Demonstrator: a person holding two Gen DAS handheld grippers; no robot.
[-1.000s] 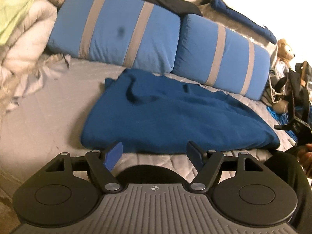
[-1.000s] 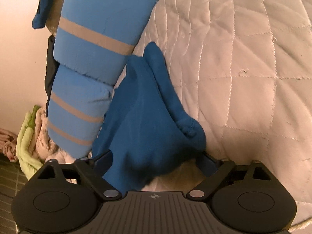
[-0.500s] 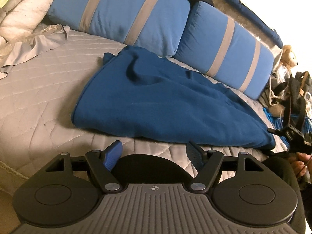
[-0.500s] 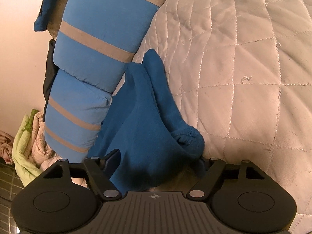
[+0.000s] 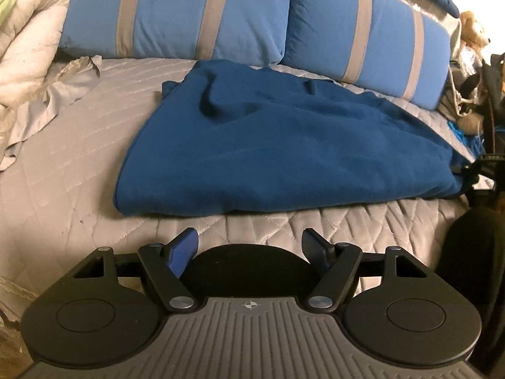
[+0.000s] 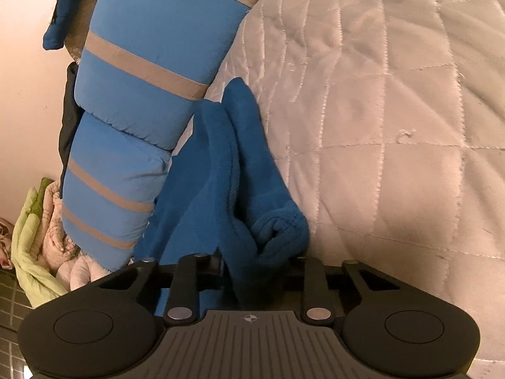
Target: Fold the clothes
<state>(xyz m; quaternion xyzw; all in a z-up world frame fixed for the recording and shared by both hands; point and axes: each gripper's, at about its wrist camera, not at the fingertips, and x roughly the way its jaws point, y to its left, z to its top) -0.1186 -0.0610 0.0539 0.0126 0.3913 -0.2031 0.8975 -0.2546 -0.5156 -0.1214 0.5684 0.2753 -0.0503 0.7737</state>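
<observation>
In the left wrist view, a heap of pale bedding point(image 5: 28, 47) fills the 10 o'clock corner, with a loose grey sheet point(image 5: 53, 101) trailing from it onto the quilted bed point(image 5: 63, 170). The left tool point(image 5: 249, 248) hovers low at 6 o'clock with its blue-padded fingers point(image 5: 183, 249) spread wide, nothing between them, just short of the near hem of the blue fleece garment point(image 5: 284, 154). The garment lies spread across the middle of the bed, rumpled near its far left corner (around 11 o'clock of the cloth). Behind it, two blue pillows with grey stripes point(image 5: 176, 12) lean along the headboard side from 11 to 1 o'clock. A stuffed toy point(image 5: 473, 31) sits at 2 o'clock, above dark bags and straps at the bed's edge.

In the right wrist view, the striped pillows point(image 6: 151, 72) run from 12 down to 8 o'clock, and green and pink bedding point(image 6: 38, 233) is bundled at 8 o'clock. The right tool point(image 6: 252, 268) is closed narrow on a bunched fold of the fleece garment point(image 6: 227, 170) at 6 o'clock; the cloth stretches away toward 12 o'clock. The quilted bed point(image 6: 394, 110) fills the right half.
</observation>
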